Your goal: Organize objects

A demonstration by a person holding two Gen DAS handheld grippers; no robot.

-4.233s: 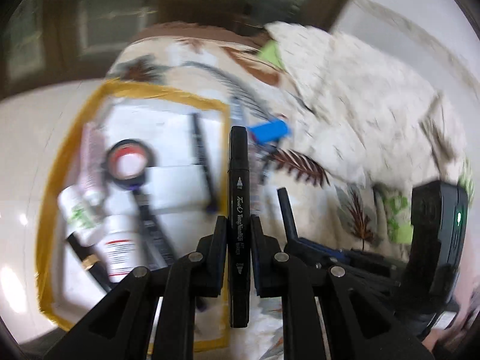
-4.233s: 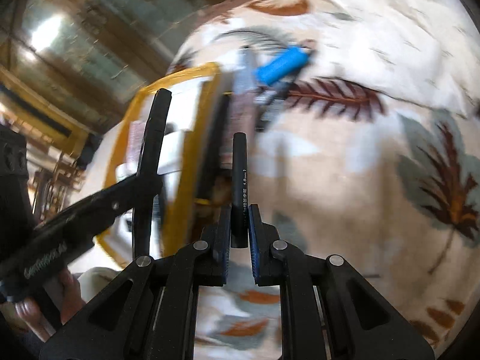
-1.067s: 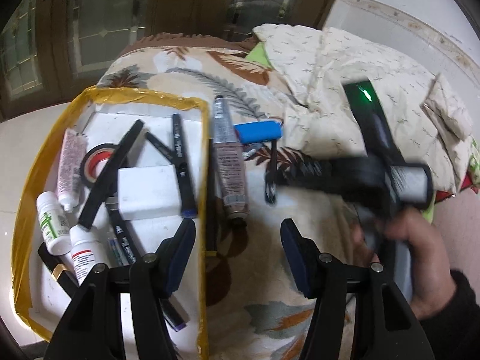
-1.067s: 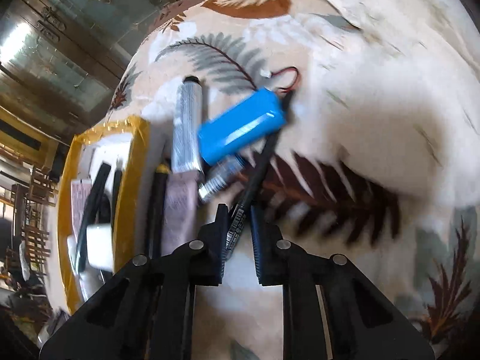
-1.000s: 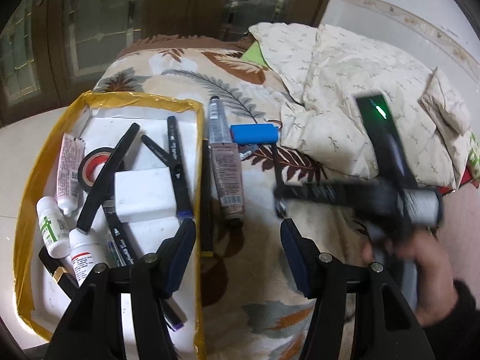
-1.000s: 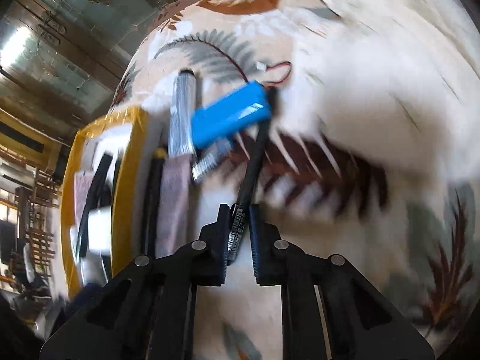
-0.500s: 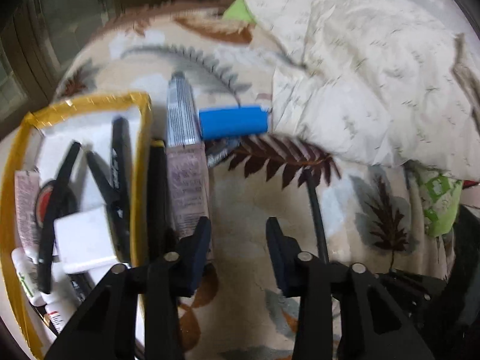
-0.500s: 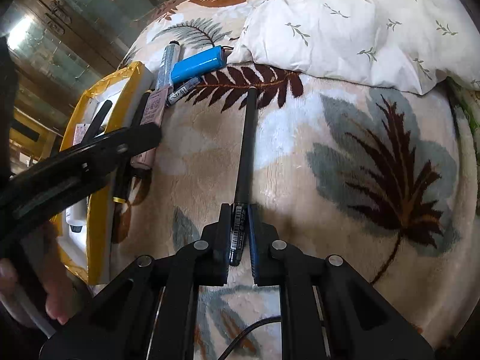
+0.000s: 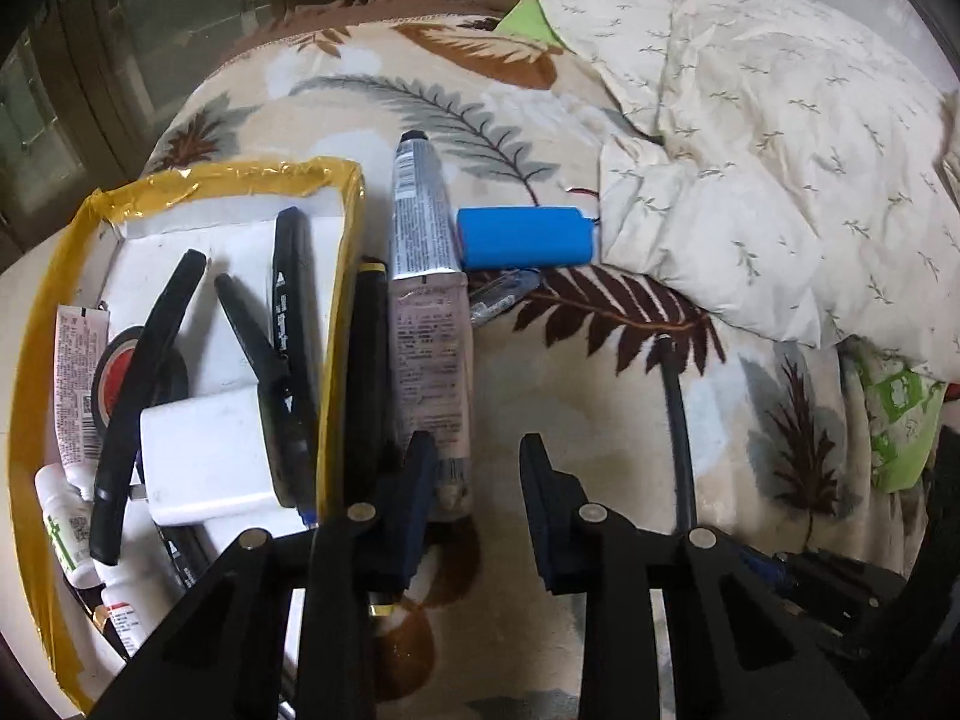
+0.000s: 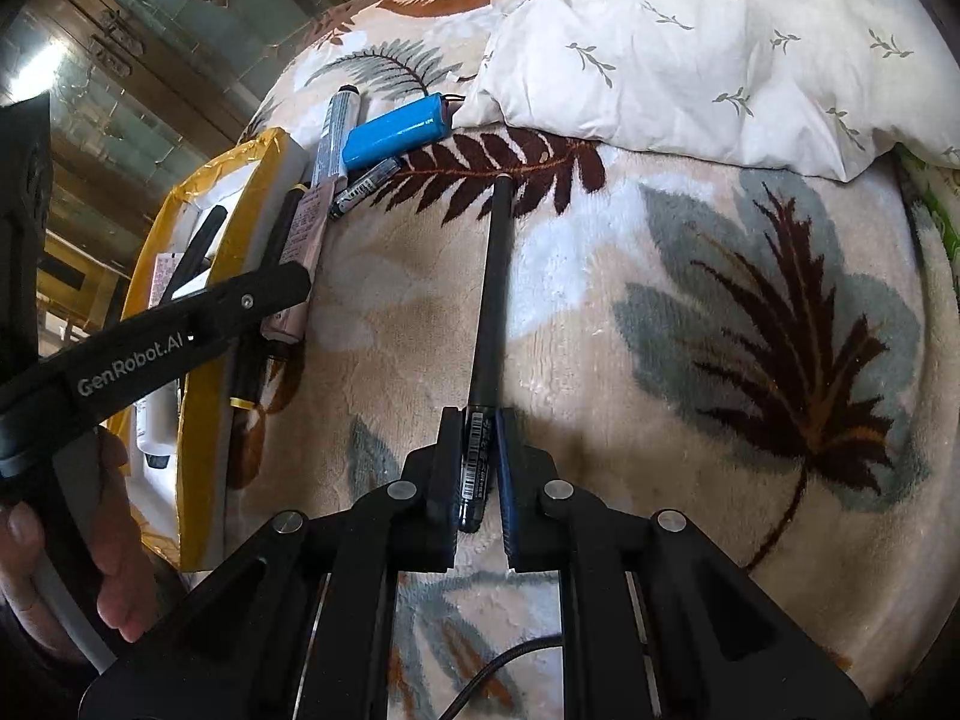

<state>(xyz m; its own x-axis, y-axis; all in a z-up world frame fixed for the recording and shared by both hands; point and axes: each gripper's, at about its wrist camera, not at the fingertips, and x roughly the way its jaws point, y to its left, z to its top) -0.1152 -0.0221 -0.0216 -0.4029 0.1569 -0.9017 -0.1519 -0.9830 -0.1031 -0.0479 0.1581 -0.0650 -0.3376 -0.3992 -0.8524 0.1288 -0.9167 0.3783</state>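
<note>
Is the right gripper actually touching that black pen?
Touching. The right wrist view shows the right gripper with both jaws closed flat against the barcode end of the black pen, no gap on either side.

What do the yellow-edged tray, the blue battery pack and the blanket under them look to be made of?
Tray: likely white foam or card, its rim bound in glossy, crinkled yellow tape. Battery pack: smooth matte blue plastic wrap, thin wires at one end. Blanket: soft plush fleece, with fuzzy pile and a leaf print.
</note>
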